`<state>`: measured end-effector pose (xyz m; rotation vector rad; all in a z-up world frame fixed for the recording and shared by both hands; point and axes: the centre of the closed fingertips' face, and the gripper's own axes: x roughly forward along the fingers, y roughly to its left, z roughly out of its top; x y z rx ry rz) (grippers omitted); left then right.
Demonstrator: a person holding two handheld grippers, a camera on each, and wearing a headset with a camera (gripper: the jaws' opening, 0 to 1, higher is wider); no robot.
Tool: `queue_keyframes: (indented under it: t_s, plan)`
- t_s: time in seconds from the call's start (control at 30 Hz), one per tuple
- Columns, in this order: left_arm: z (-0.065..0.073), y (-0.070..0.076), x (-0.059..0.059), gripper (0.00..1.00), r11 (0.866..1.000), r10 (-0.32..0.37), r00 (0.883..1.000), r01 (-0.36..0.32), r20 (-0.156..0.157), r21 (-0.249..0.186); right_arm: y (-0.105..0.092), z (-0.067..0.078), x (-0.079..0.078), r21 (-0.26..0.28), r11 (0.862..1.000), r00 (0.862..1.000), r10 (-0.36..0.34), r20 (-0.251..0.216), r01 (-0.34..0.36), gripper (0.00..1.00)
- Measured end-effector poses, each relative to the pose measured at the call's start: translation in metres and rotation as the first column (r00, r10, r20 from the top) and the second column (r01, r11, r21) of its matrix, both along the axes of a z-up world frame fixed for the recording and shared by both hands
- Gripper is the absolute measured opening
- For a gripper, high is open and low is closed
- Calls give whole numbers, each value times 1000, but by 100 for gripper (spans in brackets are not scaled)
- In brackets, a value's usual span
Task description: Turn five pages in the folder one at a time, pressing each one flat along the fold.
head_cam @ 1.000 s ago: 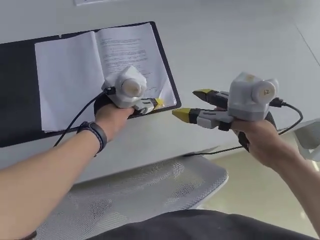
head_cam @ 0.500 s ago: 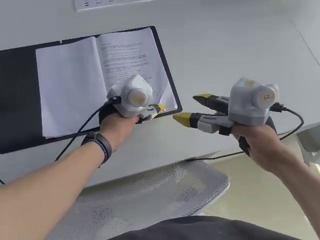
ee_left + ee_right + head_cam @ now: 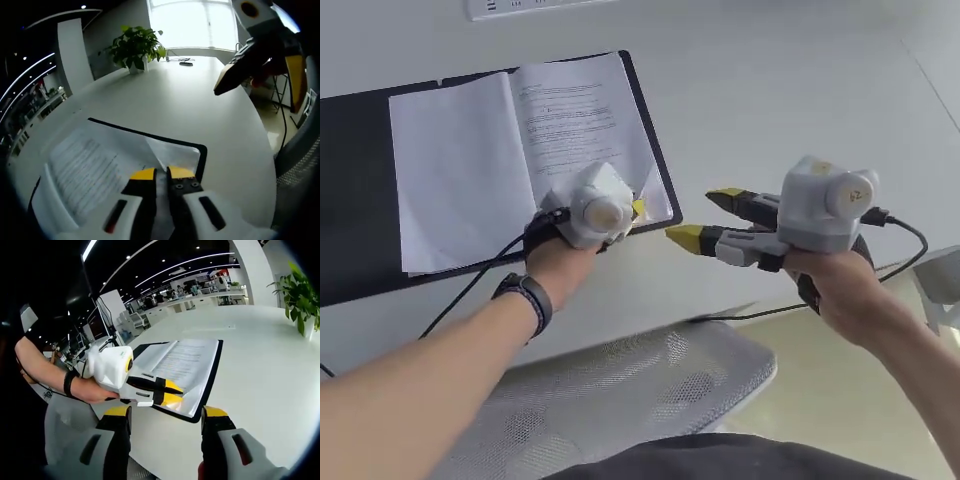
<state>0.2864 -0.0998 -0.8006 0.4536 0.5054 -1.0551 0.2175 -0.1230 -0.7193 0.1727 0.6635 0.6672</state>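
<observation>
A black folder (image 3: 350, 130) lies open on the white table, with a blank left page (image 3: 460, 160) and a printed right page (image 3: 580, 110). My left gripper (image 3: 636, 209) sits at that page's lower right corner. Its jaws are shut, and in the left gripper view (image 3: 161, 174) a thin lifted sheet edge runs up between the yellow tips. The right gripper view shows the left gripper (image 3: 175, 392) lying low over the corner of the folder (image 3: 212, 375). To the right of the folder my right gripper (image 3: 705, 213) hovers open above bare table, with nothing between its jaws.
A grey mesh chair back (image 3: 620, 390) is below the table's front edge. A potted plant (image 3: 135, 47) stands far across the table. Black cables (image 3: 470, 290) trail from both grippers. Bare white table (image 3: 770, 90) stretches right of the folder.
My left hand has rolled and slid slightly down-right, with its tips staying at the page's lower right corner. The right gripper has hardly moved and stays open.
</observation>
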Motion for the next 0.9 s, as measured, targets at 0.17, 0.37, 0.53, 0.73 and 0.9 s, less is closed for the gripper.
queue_keyframes:
  t_s: [0.17, 0.37, 0.53, 0.73, 0.9]
  plan:
    - [-5, -3, 2, 1, 1000, 21, 1000, -21, 19, 6, 3, -1, 1, 3, 1000, 1000, 3, -1, -3, 55]
    - [-6, -2, 4, 0, 999, 34, 999, -35, 37, 28, 2, 0, 3, 6, 1000, 1000, 1, 3, -1, 55]
    - [-7, -2, 6, 0, 998, 63, 998, -63, -9, -9, 3, -2, 9, 13, 1000, 1000, 7, 1, -7, 54]
    - [-6, -1, 4, 0, 998, 55, 998, -56, -24, -19, 4, -6, 39, 80, 996, 1000, -28, -4, 28, 51]
    - [-6, -2, 4, 0, 998, 53, 998, -54, -28, -24, 7, -12, 64, 126, 991, 998, -49, -25, 52, 46]
